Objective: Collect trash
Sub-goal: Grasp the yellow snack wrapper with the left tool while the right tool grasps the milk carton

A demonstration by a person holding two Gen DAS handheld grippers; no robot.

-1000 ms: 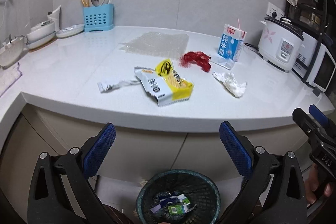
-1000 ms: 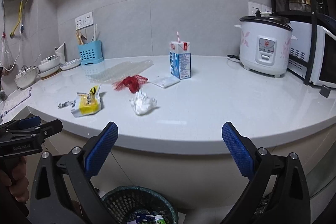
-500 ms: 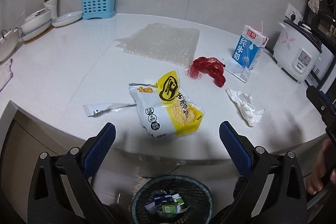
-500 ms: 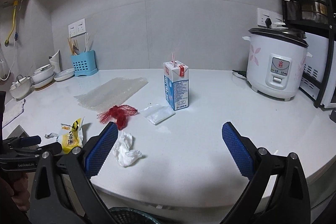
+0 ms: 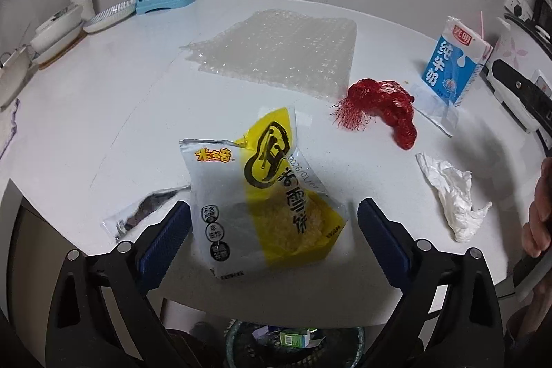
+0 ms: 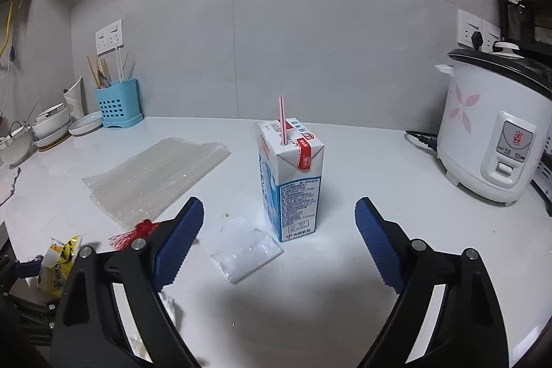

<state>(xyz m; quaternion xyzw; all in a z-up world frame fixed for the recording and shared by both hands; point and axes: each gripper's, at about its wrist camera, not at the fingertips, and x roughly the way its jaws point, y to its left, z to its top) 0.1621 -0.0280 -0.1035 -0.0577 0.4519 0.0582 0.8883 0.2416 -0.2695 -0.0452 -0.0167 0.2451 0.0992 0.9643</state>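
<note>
milk carton (image 5: 450, 71) "纯牛奶", snack bag (image 5: 262, 195) "2026/01/0"

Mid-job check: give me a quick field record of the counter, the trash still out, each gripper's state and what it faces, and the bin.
surface: white counter
trash out: snack bag, torn wrapper strip, red net, crumpled tissue, milk carton upright with straw, clear plastic bag, bubble wrap
left gripper: jaws closing, pads not touching anything, snack bag ahead
right gripper: jaws closing, nothing gripped, faces milk carton
bin: below counter edge, some trash inside
</note>
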